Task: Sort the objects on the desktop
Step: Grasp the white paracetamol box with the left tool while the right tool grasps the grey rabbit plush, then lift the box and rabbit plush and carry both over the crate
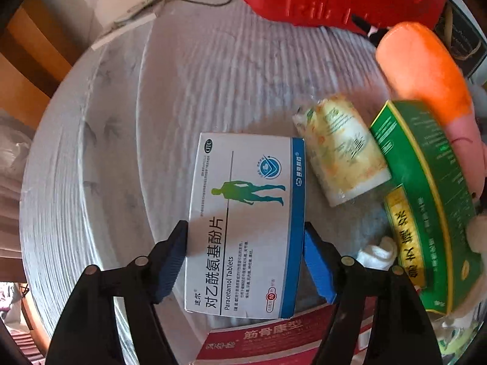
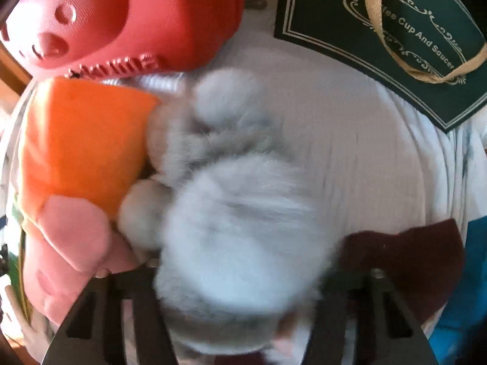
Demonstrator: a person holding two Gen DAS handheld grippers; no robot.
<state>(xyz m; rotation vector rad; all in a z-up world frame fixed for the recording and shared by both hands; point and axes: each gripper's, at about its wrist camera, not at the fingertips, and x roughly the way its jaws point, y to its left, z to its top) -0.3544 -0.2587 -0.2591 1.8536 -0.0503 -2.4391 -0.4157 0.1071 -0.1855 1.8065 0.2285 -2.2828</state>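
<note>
A white and blue paracetamol tablet box (image 1: pixel 243 182) lies flat on the white ribbed mat (image 1: pixel 228 70) in the left wrist view. My left gripper (image 1: pixel 245 224) straddles its near end, with a blue pad (image 1: pixel 173 252) against each long side, shut on it. In the right wrist view a fluffy grey plush toy (image 2: pixel 237 219), blurred, fills the gap of my right gripper (image 2: pixel 240 264). The fur hides the fingertips; the fingers close in on it from both sides.
Right of the tablet box lie a yellow tissue pack (image 1: pixel 341 152), a green box (image 1: pixel 426 200) and an orange and pink plush (image 1: pixel 426 73); a red box (image 1: pixel 274 337) lies in front. A red bag (image 2: pixel 121 15), a dark green gift box (image 2: pixel 380 39) and a maroon cloth (image 2: pixel 404 261) surround the grey toy.
</note>
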